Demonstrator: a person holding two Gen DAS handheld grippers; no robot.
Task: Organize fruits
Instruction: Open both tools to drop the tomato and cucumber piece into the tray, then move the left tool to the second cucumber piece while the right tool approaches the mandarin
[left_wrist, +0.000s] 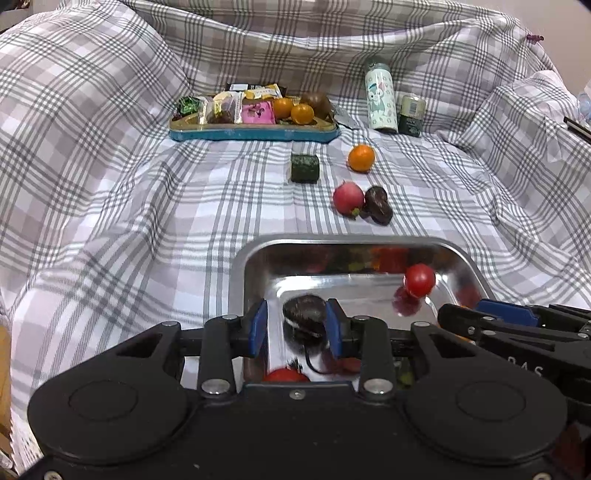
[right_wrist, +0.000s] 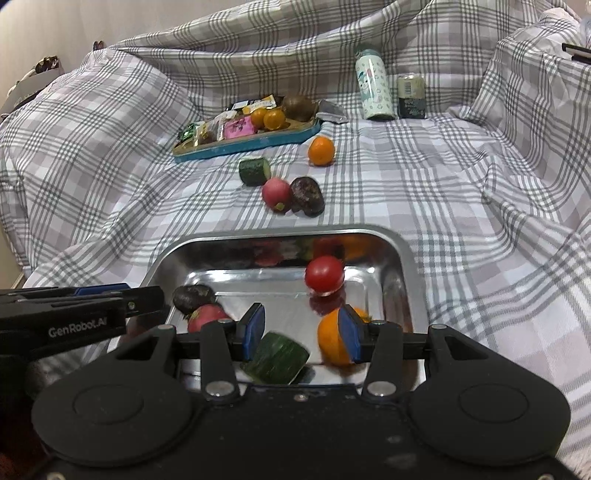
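**Hovering over the steel tray, both grippers low among the fruit**

Hanging just above the steel tray (right_wrist: 400, 266), the left gripper (left_wrist: 297, 326) has its blue pads nearly together, and a dark fruit (left_wrist: 304, 312) sits between them; whether they press on it cannot be told. The right gripper (right_wrist: 301, 334) stands partly open, a cucumber piece (right_wrist: 280, 356) below the gap and an orange (right_wrist: 330, 341) against its right pad, neither clearly gripped. A red tomato (right_wrist: 324, 275) lies farther in the tray. Beyond, on the plaid cloth (right_wrist: 461, 192), rest a pink radish (right_wrist: 275, 192) touching a dark fruit, a cucumber chunk (right_wrist: 254, 170) and another orange (right_wrist: 321, 150). Farthest sits a blue tray (right_wrist: 240, 144) of snacks.
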